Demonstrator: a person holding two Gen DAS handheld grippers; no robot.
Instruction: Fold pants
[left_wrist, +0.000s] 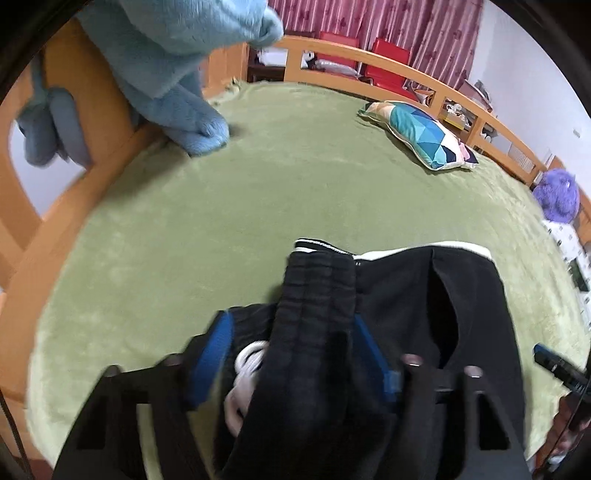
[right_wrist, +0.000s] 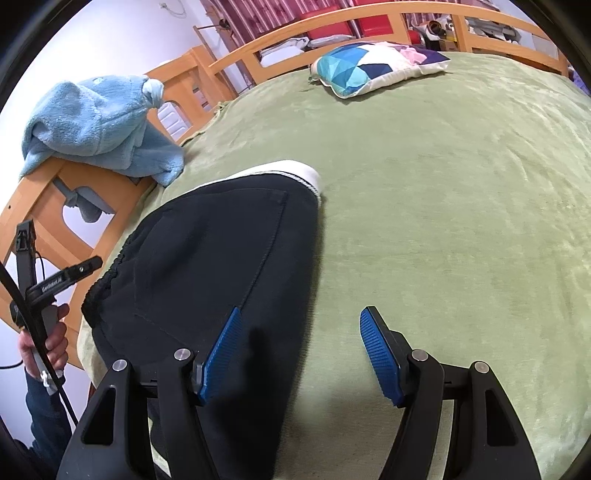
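Pants (right_wrist: 207, 258) spread on green bed cover (right_wrist: 443, 184), waistband end bunched and clamped in left gripper (left_wrist: 291, 347). Right gripper (right_wrist: 301, 354) held wide apart, nothing gripped, over right edge. Fold best carried over evenly, edges aligned.

A home bedroom: a bed (right_wrist: 443, 184) spread with a green blanket and ringed by a wooden rail (right_wrist: 280, 40), a patterned pillow (right_wrist: 373, 66) near its far edge, a blue fleece (right_wrist: 99, 122) draped over the rail, pink curtains (left_wrist: 406, 22) behind.
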